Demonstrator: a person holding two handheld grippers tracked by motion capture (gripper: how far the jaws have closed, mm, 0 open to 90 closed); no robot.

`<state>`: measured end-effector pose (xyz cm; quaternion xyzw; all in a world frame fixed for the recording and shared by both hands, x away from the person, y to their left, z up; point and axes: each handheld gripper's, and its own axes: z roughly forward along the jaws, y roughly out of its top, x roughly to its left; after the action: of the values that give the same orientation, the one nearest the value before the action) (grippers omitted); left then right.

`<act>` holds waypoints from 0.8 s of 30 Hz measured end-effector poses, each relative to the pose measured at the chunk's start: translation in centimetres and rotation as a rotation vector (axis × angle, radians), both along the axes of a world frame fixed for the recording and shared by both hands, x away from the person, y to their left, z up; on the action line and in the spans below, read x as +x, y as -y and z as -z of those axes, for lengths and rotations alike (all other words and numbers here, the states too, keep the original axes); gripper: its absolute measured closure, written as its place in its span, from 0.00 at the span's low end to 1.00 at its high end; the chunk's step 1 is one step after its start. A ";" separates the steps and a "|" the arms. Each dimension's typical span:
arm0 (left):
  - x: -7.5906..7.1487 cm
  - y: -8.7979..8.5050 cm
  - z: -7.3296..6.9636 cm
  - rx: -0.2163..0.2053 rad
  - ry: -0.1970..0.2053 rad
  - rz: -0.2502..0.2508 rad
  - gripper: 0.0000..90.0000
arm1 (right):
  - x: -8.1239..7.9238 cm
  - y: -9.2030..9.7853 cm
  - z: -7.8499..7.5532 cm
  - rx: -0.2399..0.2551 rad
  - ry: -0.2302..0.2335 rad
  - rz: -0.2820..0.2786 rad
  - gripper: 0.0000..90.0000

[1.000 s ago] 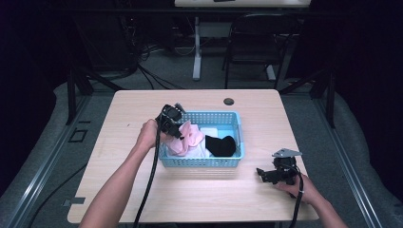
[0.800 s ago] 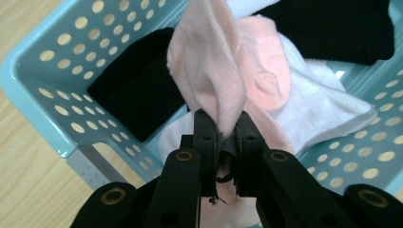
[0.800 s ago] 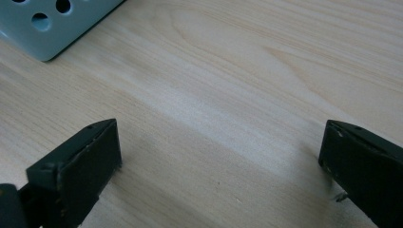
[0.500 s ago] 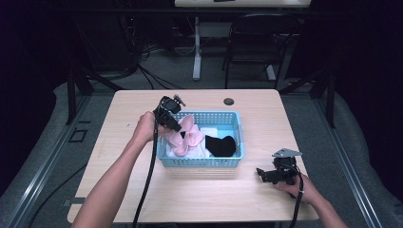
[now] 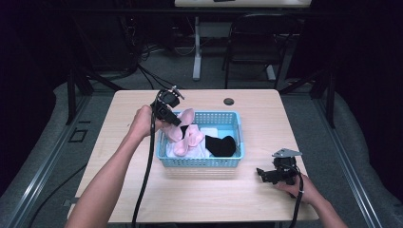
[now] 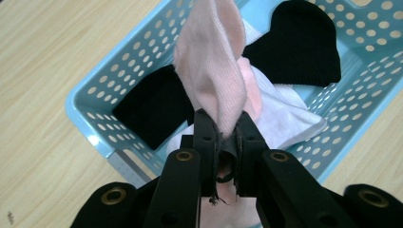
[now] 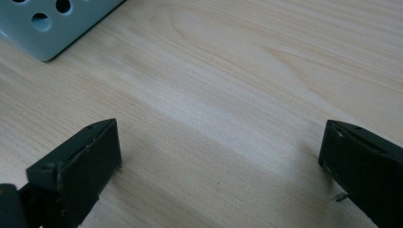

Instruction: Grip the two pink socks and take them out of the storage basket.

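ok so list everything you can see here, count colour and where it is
basket: 1, light blue, perforated plastic, middle of the table
pink sock: 1, pale pink, pinched in the left gripper and hanging over the basket
other pink socks: cannot tell how many, pink, in the basket's left half
black socks: at least 2, black, in the basket
white cloth: cannot tell how many, white, under the socks in the basket
table: 1, light wood, centre of the room
round cap: 1, dark, far edge of the table
chair: 1, black, behind the table
left gripper: 1, black, above the basket's left end, shut on the pink sock
right gripper: 1, black, low over the table right of the basket, jaws wide open
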<state>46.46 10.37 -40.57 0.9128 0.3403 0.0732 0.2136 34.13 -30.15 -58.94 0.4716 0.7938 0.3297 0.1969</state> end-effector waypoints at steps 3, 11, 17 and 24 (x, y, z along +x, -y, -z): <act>-0.1 -0.3 -0.6 -0.009 0.007 -0.001 0.92 | 0.0 0.0 0.0 0.000 0.001 0.000 0.00; -0.3 -1.4 -1.9 -0.023 0.019 -0.017 0.92 | 0.0 0.0 0.0 0.004 0.002 0.003 0.00; -0.6 -2.2 -3.3 -0.041 0.043 -0.036 0.92 | 0.0 0.0 0.0 0.001 -0.004 0.002 0.00; -0.8 -3.8 -4.3 -0.051 0.060 -0.051 0.92 | 0.0 0.0 0.0 0.001 -0.001 0.001 0.00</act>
<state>45.66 14.16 -36.31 0.8956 0.3585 0.0970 0.2450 34.12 -30.14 -58.93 0.4721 0.7936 0.3296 0.1965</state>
